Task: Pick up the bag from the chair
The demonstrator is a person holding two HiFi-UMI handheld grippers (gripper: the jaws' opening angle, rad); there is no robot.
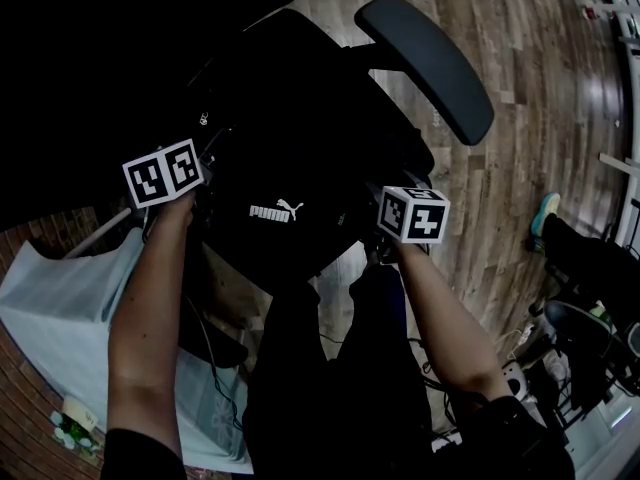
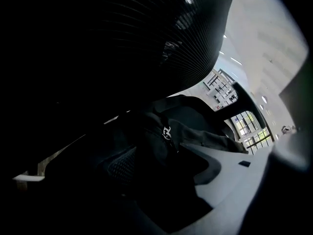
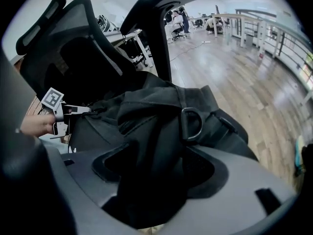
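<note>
Reach stage: both grippers at the bag, no grip closed yet.

The black bag (image 1: 275, 208) is seen lying on the seat of the chair (image 1: 430, 63), not yet lifted. The left gripper (image 2: 161, 187) is held wide apart at the bag's left end, with a zip pull (image 2: 167, 131) just ahead; nothing is pinched. The right gripper (image 3: 154, 180) is likewise spread wide, and a fold of bag fabric lies in its gap below a D-ring (image 3: 191, 124); the pads are not judged to be pressing. Next, both pairs of jaws would need to be closed on fabric or strap and the hold checked, then the bag raised evenly clear of the chair.
</note>
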